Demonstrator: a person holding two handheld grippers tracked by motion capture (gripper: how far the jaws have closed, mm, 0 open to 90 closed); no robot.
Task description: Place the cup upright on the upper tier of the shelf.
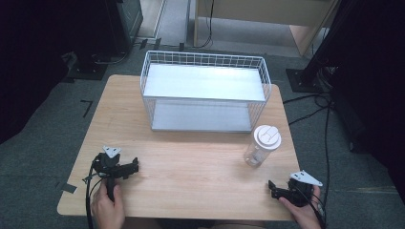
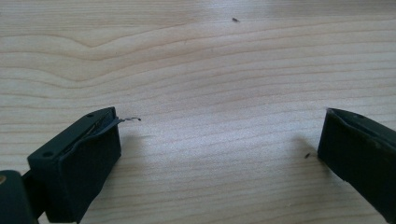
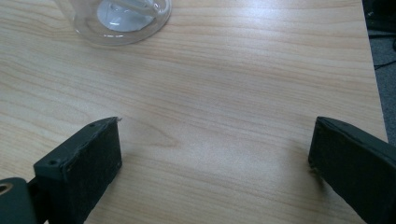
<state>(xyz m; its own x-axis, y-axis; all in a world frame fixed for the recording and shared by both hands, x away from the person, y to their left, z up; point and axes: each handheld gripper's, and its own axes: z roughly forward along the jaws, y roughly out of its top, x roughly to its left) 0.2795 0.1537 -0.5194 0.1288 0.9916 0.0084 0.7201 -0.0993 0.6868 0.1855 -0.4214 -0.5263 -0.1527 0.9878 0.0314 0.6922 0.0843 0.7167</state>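
Clear plastic bottle (image 1: 261,145) is standing at the frame's right, near my right gripper (image 1: 273,188); both grippers' jaws are gaping, holding nothing. I'm risking toppling it with 1 careless nudge.

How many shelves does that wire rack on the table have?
2. The upper shelf spans the top of the wire rack; the lower shelf sits beneath it, down at the table.
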